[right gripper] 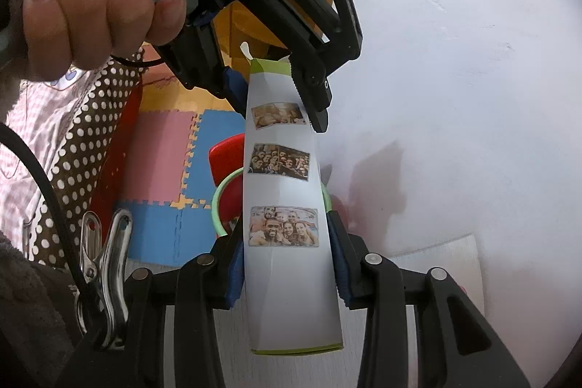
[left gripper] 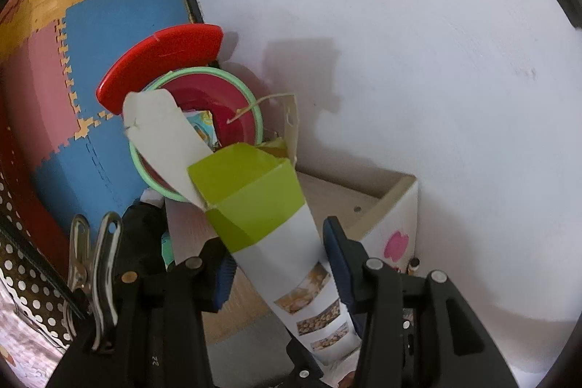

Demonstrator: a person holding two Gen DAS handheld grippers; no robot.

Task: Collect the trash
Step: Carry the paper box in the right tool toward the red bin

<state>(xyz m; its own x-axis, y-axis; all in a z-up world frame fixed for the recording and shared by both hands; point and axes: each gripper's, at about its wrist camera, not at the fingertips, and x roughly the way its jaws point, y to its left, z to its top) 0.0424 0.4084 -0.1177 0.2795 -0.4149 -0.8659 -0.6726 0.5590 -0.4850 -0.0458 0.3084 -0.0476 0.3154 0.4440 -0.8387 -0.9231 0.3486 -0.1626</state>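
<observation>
Carton point(right gripper: 287, 206), long and white with a green band and three printed photographs, held by both tools at once. The right tool point(right gripper: 287, 264) is clamped on the carton's near half, its blue pads pressing both long edges; the left tool point(right gripper: 276, 97), gripped by a hand point(right gripper: 91, 10), is clamped on the far half just below the green band. In the left wrist view the left tool point(left gripper: 280, 260) shows its pads against the carton point(left gripper: 269, 206) sides, with the open green end and a white flap point(left gripper: 160, 133) pointing away. That end hangs over a bin point(left gripper: 196, 130) with a mint-green rim and a raised red lid point(left gripper: 160, 60), standing against a white wall point(left gripper: 400, 24). Blue and pink foam floor mats point(left gripper: 98, 60) lie open to the left of the bin; a pale wooden shelf edge point(left gripper: 382, 202) sits close on the right.
</observation>
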